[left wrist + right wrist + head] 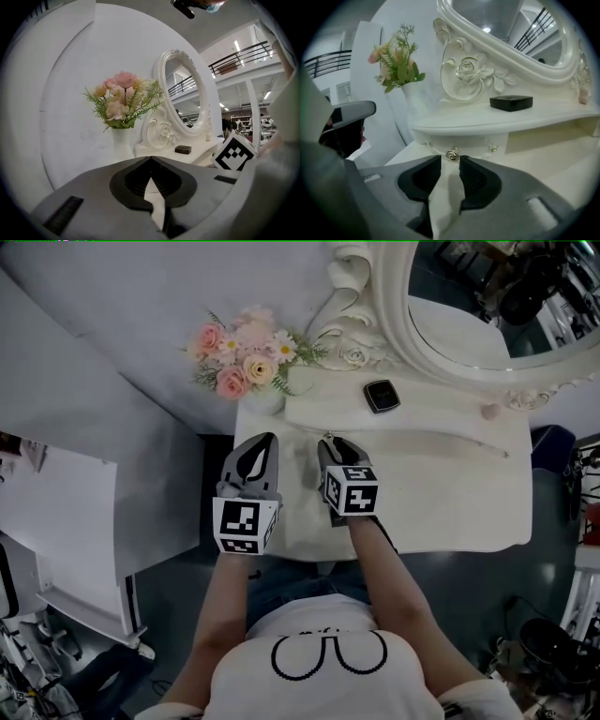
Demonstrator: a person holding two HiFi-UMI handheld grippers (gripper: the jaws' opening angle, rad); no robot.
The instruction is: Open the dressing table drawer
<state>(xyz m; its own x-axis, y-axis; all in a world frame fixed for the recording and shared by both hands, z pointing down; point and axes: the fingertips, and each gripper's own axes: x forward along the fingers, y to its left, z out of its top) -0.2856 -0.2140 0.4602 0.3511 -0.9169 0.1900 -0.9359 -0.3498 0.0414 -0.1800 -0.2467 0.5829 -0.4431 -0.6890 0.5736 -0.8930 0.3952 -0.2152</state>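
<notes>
The white dressing table (450,493) carries a raised shelf (497,123), and under it sits a small drawer front (471,142) with a metal knob (452,153). My right gripper (450,165) is open, its tips just short of the knob, which lines up with the gap; nothing is between the pads. In the head view the right gripper (328,442) hangs over the tabletop, pointing at the shelf's left end. My left gripper (267,440) is beside it at the table's left edge. Its fingertips (150,160) meet, shut on nothing.
A vase of pink flowers (246,357) stands at the back left corner. A small black box (381,396) lies on the shelf below the oval mirror (487,306). A second knob (493,148) shows right of the first. A white panel (75,493) stands left of the table.
</notes>
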